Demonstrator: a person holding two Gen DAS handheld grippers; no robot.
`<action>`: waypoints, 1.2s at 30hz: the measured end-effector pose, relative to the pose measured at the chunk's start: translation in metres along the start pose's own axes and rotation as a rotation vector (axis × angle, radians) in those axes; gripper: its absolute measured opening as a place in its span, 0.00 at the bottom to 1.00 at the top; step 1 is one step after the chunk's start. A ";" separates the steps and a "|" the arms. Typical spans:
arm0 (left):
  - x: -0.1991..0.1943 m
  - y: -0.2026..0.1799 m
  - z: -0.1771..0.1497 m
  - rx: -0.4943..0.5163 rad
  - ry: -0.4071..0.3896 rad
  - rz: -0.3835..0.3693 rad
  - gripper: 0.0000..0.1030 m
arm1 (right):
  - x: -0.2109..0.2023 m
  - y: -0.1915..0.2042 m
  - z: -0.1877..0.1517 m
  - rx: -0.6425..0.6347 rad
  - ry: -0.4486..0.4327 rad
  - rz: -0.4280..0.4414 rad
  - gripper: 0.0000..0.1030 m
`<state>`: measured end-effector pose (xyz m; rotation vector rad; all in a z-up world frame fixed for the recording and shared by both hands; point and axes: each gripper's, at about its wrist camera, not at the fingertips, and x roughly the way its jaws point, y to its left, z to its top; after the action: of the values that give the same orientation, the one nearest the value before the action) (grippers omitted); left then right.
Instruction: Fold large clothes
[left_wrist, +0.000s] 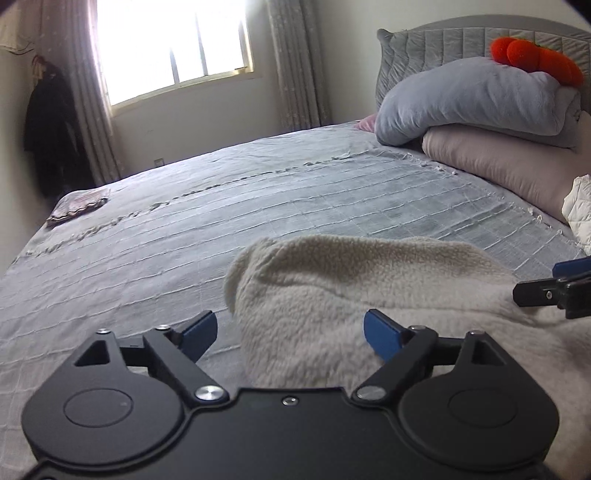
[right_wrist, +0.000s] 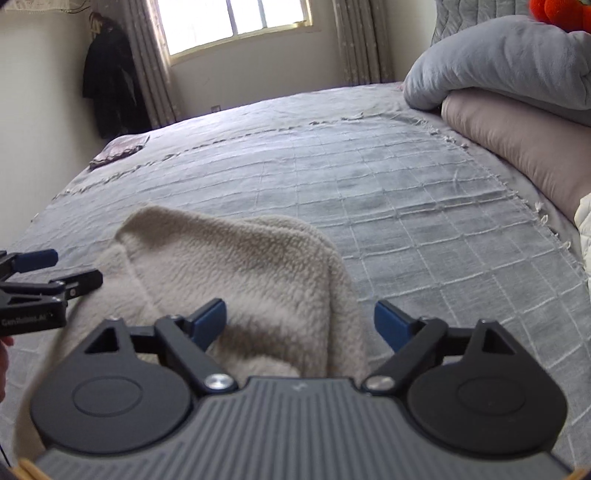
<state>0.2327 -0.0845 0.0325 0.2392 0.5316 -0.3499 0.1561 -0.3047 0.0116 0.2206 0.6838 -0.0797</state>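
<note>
Fleece, thick and cream-coloured: the garment (left_wrist: 369, 295) lay bunched on the grey bedspread (left_wrist: 221, 221) at the near edge of the bed, right under both my tongs. My left gripper (left_wrist: 290, 332) stood wide, one pad over the bare spread and the other over the pile, gripping nothing. My right gripper (right_wrist: 300, 321) was just as wide and empty above the garment's right fold. I judged it soft, bulky and floppy, light enough but prone to sag, so I reckoned the doubled edges would give the surest hold.
</note>
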 end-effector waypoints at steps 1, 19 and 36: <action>-0.007 0.001 -0.001 0.000 0.011 0.007 0.92 | -0.005 0.000 0.000 -0.010 0.009 0.011 0.92; -0.022 0.042 -0.028 -0.294 0.236 -0.235 1.00 | -0.008 -0.054 -0.007 0.152 0.222 0.130 0.98; 0.036 0.072 -0.078 -0.792 0.286 -0.625 1.00 | 0.056 -0.104 -0.034 0.506 0.329 0.403 0.98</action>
<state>0.2546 -0.0041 -0.0426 -0.6701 0.9837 -0.6829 0.1635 -0.3985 -0.0677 0.8677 0.9265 0.1770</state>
